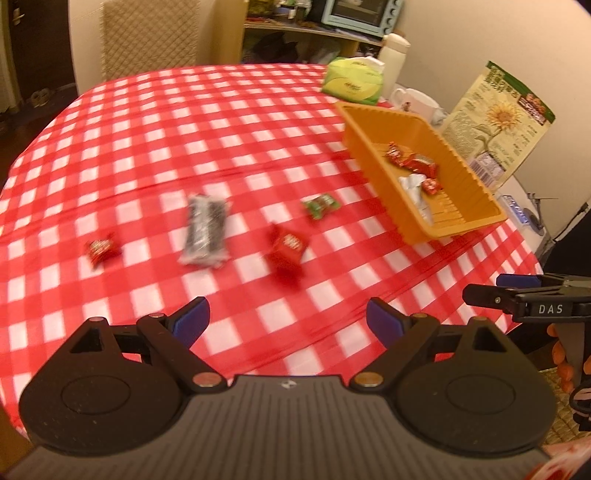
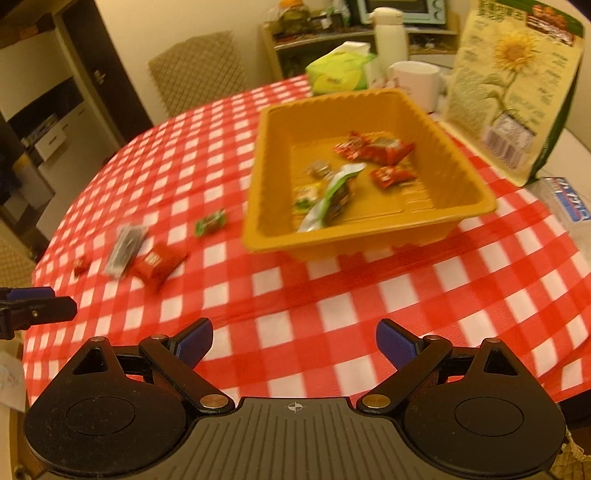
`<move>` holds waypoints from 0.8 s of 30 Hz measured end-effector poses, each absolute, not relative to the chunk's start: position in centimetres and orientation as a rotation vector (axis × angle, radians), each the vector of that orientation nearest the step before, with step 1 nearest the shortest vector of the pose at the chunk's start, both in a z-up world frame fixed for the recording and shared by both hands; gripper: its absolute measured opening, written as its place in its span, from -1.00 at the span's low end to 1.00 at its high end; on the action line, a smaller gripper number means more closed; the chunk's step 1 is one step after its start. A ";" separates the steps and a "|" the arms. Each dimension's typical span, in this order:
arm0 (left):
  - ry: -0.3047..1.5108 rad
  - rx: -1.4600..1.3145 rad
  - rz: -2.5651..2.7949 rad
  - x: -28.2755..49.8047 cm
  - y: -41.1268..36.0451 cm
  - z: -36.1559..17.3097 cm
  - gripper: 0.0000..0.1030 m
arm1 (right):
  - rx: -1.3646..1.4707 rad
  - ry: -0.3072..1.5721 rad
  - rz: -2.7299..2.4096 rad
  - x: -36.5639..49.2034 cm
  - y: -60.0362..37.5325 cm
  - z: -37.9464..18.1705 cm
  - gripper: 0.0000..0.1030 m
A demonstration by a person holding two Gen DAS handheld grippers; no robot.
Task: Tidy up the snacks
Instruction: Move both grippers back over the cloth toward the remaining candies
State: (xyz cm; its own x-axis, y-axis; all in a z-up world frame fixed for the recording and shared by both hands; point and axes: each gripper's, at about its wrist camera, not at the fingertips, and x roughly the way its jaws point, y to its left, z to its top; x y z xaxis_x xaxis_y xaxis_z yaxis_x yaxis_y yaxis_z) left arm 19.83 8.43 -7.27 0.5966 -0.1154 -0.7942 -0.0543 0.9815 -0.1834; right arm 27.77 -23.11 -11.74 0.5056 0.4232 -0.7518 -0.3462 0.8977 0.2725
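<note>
A home dining room. A red-and-white checked cloth covers the desk (image 1: 207,122). At twelve o'clock stand a quilted beige chair (image 1: 149,37) and a pale-blue toaster oven (image 1: 360,14).

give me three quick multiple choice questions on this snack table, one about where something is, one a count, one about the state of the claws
1. Where is the green snack packet?
A. inside the orange tray
B. on the cloth beside the tray
C. held in a claw

2. How many snacks lie loose on the checked tablecloth, outside the orange tray?
A. two
B. four
C. six

3. What state are the two claws in?
A. both open, empty
B. both shut on snacks
C. left shut, right open

Answers: 1 B, it lies on the cloth, left of the tray. 2 B, two red, one dark, one green. 3 A, left claw and right claw gape with nothing between.
</note>
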 end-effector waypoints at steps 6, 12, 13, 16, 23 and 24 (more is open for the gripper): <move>0.942 -0.209 0.014 18.0 10.7 -7.6 0.76 | 0.064 0.952 0.523 26.9 -20.5 -12.1 0.84; 0.936 -0.217 0.060 17.0 12.7 -7.7 0.76 | 0.040 0.949 0.565 26.5 -18.0 -12.1 0.84; 0.935 -0.219 0.068 16.9 13.1 -7.7 0.76 | 0.039 0.948 0.567 26.6 -17.6 -12.1 0.84; 0.935 -0.221 0.091 16.5 14.1 -7.8 0.76 | 0.039 0.948 0.575 26.6 -16.7 -12.2 0.84; 0.931 -0.206 0.138 16.3 16.3 -8.4 0.75 | 0.043 0.940 0.580 27.1 -14.7 -12.3 0.84; 0.932 -0.202 0.143 16.4 16.6 -8.5 0.75 | 0.045 0.939 0.580 27.2 -14.4 -12.3 0.84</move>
